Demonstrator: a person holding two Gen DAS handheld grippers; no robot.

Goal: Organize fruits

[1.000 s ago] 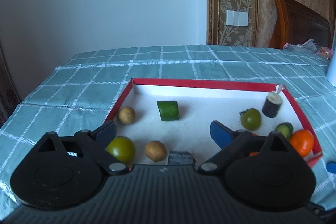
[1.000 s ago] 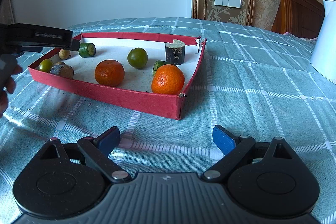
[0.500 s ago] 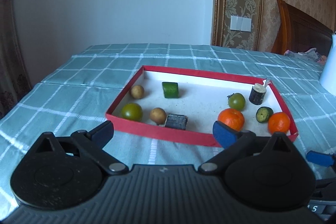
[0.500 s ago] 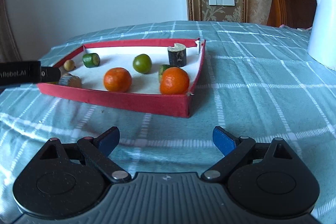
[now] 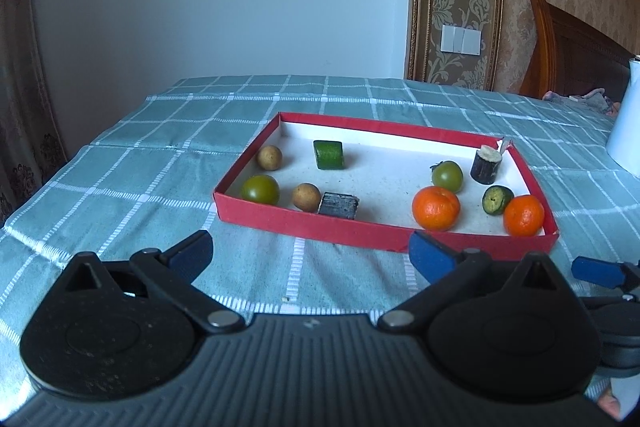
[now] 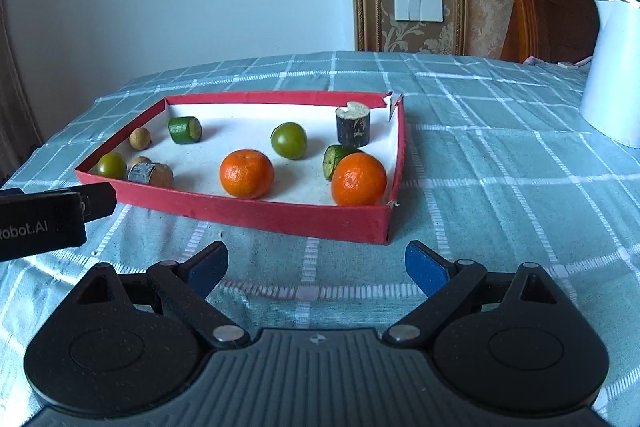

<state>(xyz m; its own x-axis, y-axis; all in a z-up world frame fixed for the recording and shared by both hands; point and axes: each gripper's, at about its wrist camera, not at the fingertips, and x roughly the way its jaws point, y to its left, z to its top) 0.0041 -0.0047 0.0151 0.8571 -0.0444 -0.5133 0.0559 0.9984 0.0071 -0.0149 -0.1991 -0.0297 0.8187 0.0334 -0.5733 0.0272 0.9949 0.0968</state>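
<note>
Both claws level, wide, empty.

You can read only one bit of writing. Look at the near left of the right wrist view: white letters "Robot.AI" stand on the black side of the left gripper (image 6: pixel 56 217). The start of the word is cut off.

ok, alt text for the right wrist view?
A red tray on a teal checked tablecloth holds two oranges, green fruits and dark cut cylinders. The open right gripper hangs empty in front of it. A white kettle stands at right; the left gripper pokes in at left.
</note>
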